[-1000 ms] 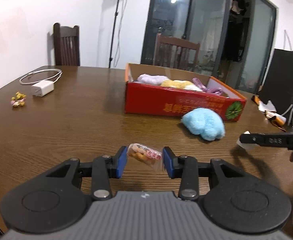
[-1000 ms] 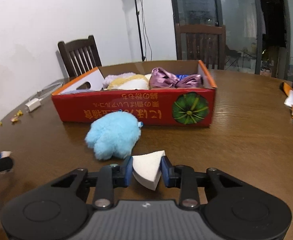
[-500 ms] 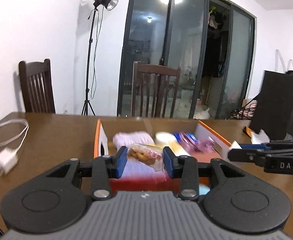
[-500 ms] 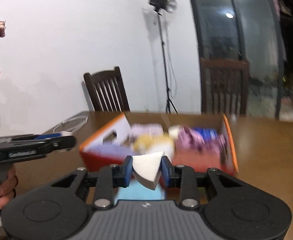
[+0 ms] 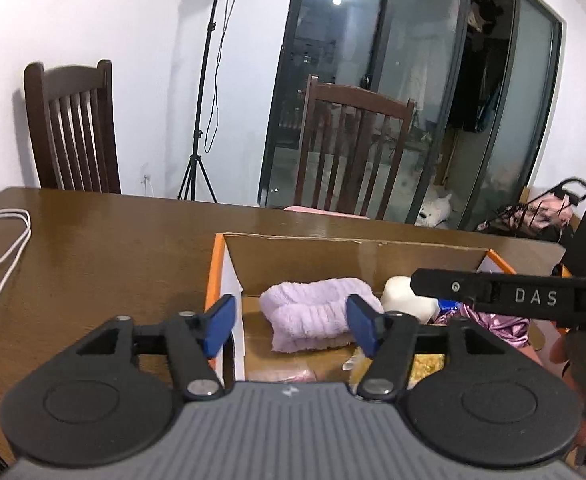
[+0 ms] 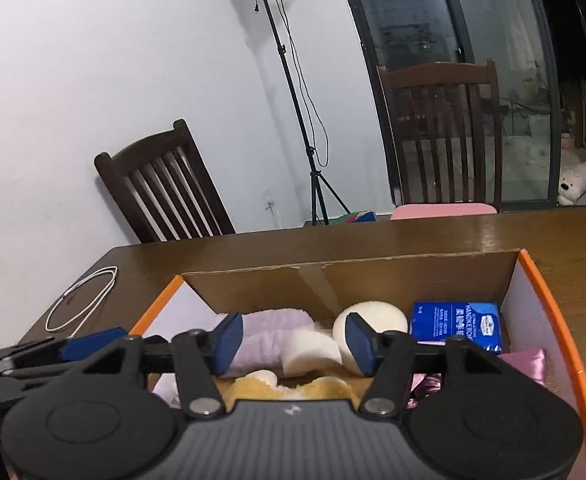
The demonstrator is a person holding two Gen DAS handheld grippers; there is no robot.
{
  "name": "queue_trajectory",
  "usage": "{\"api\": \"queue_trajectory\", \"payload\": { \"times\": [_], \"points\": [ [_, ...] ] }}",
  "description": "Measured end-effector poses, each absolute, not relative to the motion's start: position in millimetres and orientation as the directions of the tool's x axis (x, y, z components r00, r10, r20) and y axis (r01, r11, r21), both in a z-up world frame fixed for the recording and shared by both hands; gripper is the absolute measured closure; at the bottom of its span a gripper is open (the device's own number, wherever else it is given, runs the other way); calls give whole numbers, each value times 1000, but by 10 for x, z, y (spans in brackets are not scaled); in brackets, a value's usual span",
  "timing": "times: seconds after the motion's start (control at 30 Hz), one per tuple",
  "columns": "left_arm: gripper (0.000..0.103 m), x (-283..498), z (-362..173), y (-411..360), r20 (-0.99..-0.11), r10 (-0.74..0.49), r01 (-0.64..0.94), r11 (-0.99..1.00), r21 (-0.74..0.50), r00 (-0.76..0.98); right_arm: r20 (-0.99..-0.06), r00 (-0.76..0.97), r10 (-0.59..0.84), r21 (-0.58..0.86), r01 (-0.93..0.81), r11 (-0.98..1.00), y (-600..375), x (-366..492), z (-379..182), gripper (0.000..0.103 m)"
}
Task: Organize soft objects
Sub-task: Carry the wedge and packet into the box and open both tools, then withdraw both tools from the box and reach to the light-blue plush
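matte black left gripper [image 5: 291,326] with blue finger pads [image 5: 219,326], silver screws, ribbed grey housing, identical right gripper [image 6: 291,342], white "DAS" lettering, bare fingers

Cardboard box [image 6: 533,280] on table [image 6: 453,236], towel [image 5: 313,312] inside at left, tissue pack [image 6: 455,326] inside at far right, charging cable [image 5: 1,240] left of box, chairs [image 5: 73,128] beyond table's far edge.

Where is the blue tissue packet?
In the right wrist view, the blue plastic tissue packet lies inside the orange cardboard box, at its far right corner, just right of the round white foam ball.
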State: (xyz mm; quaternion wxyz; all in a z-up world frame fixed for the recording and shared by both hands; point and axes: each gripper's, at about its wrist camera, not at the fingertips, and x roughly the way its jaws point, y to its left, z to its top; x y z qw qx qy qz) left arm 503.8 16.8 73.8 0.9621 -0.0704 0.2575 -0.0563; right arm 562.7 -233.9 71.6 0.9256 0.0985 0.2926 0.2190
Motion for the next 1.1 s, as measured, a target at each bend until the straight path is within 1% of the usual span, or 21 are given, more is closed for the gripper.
{"api": "queue_trajectory", "payload": {
  "times": [0.13, 0.27, 0.4, 0.53, 0.6, 0.63, 0.7, 0.8, 0.87, 0.93, 0.97, 1.03, 1.1],
  "points": [
    [31, 4973, 745, 268, -460, -142, 70, 983, -171, 876, -503, 739, 448, 301, -337, 892, -2379, 5622, 665, 43],
    [31, 4943, 814, 306, -453, -128, 53, 984, -173, 882, -507, 742, 438, 299, -325, 897, -2395, 5618, 665, 43],
    [30, 4818, 927, 302, -442, -120, 58, 987, -151, 889, -491, 754, 436, 284, -335, 898, -2424, 5488, 756, 42],
    [27, 4543, 1045, 296, -416, -141, 90, 986, -141, 898, -470, 773, 427, 251, -347, 904, -2548, 5224, 900, 41],
    [27, 4344, 1104, 279, -409, -144, 103, 987, -122, 901, -457, 789, 411, 225, -345, 911, -2647, 5060, 999, 39],
    [25, 4231, 1135, 270, -402, -142, 106, 988, -110, 905, -448, 797, 405, 213, -345, 914, -2707, 4957, 1055, 38],
    [22, 3951, 1201, 245, -378, -143, 119, 989, -86, 915, -425, 814, 396, 200, -343, 918, -2818, 4742, 1161, 31],
    [19, 3508, 1291, 213, -338, -148, 137, 989, -57, 929, -391, 835, 388, 168, -350, 922, -2976, 4341, 1308, 29],
    [12, 3181, 1325, 199, -313, -155, 146, 988, -52, 937, -368, 847, 385, 141, -358, 923, -3044, 4059, 1357, 28],
    [5, 2883, 1329, 178, -286, -154, 147, 988, -45, 946, -343, 856, 386, 113, -371, 922, -3103, 3739, 1373, 21],
    [4, 2717, 1312, 164, -270, -148, 143, 989, -36, 951, -329, 861, 388, 102, -376, 921, -3132, 3568, 1364, 16],
    [1, 2396, 1263, 147, -238, -114, 116, 993, -9, 964, -297, 869, 395, 89, -387, 918, -3172, 3259, 1318, 15],
    [0, 2095, 1200, 138, -210, -80, 83, 997, 6, 974, -280, 873, 399, 66, -397, 915, -3215, 2936, 1227, 14]
  ]
}}
